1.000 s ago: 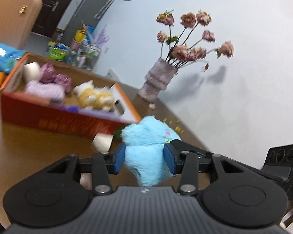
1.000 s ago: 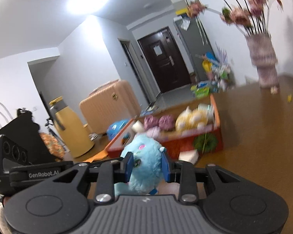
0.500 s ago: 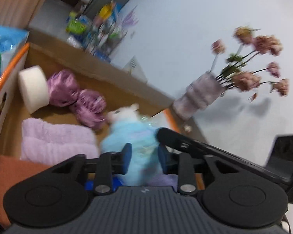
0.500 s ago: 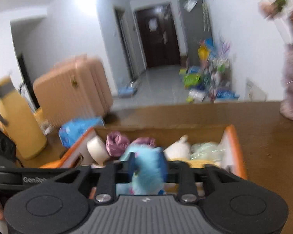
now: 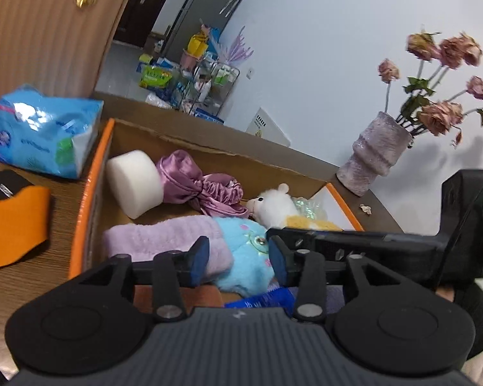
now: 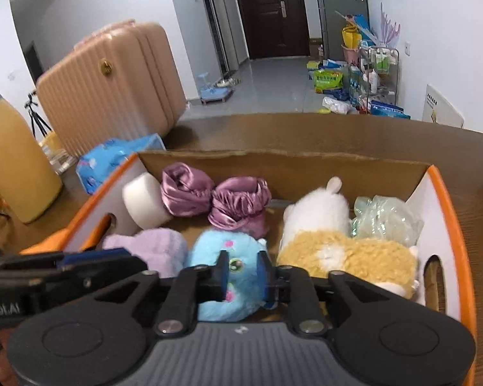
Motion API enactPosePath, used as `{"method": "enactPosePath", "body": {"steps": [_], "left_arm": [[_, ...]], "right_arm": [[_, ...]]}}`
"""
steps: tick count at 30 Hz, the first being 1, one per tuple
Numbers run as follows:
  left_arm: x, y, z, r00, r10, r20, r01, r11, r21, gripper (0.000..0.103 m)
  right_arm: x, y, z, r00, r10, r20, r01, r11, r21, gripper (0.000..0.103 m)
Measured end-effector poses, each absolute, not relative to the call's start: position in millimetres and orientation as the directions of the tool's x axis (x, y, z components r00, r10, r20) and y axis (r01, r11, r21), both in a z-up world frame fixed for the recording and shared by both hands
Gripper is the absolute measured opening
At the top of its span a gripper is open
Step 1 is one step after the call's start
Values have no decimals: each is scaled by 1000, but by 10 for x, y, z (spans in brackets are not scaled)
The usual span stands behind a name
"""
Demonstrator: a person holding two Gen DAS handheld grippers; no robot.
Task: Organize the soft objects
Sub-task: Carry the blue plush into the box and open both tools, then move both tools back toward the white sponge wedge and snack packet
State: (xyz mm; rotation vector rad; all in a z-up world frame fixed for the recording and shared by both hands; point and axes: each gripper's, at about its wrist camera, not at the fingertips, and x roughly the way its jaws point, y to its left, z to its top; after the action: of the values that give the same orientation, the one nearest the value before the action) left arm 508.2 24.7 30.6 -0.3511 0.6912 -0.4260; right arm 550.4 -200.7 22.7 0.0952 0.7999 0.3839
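Brown table (image 6: 476, 173) carries my cardboard box (image 6: 273, 164). Blue plush (image 6: 222, 276) lies inside, between both tongs: left gripper (image 5: 238, 259) jaws just reopened, loose; right gripper (image 6: 241, 273) reopening, pads touching its face.

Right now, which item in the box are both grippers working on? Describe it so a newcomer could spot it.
Look in the orange-rimmed cardboard box on the wooden table. At its near edge, between the lilac towel and the white-and-tan plush, sits the blue plush toy: the only bright blue, furry thing there, with pink spots.
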Motion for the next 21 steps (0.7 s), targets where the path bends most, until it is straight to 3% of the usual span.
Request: {"method": "enactPosePath", "body": {"steps": [3,8,10,13,18,21], "left_arm": [[4866,275,507,721,-443,-534,260,886,-384,42],[4292,337,827,794,-324,-514,236,944,-231,56],[4047,352,916,820,-280,-500,219,959,-179,67],[3675,403,1008,838,-261,-479,214,965,-152,69],[3120,356,1160,883,-215,-417,187,977,-106,83],[2824,284,1183,909,-183,-375,173,983,-60,84]], "right_arm": [[5293,-2106,462,671,374,-640,-308,926,219,22],[4743,-2332,869,734,360,-575,-332,930,158,40],[4476,-2453,990,762,346,-547,-333,934,128,47],[4107,-2601,1108,804,312,-506,-320,945,73,61],[3516,-2798,1256,857,298,-420,-302,951,59,67],[3165,-2834,1283,888,287,-360,-296,955,32,71]]}}
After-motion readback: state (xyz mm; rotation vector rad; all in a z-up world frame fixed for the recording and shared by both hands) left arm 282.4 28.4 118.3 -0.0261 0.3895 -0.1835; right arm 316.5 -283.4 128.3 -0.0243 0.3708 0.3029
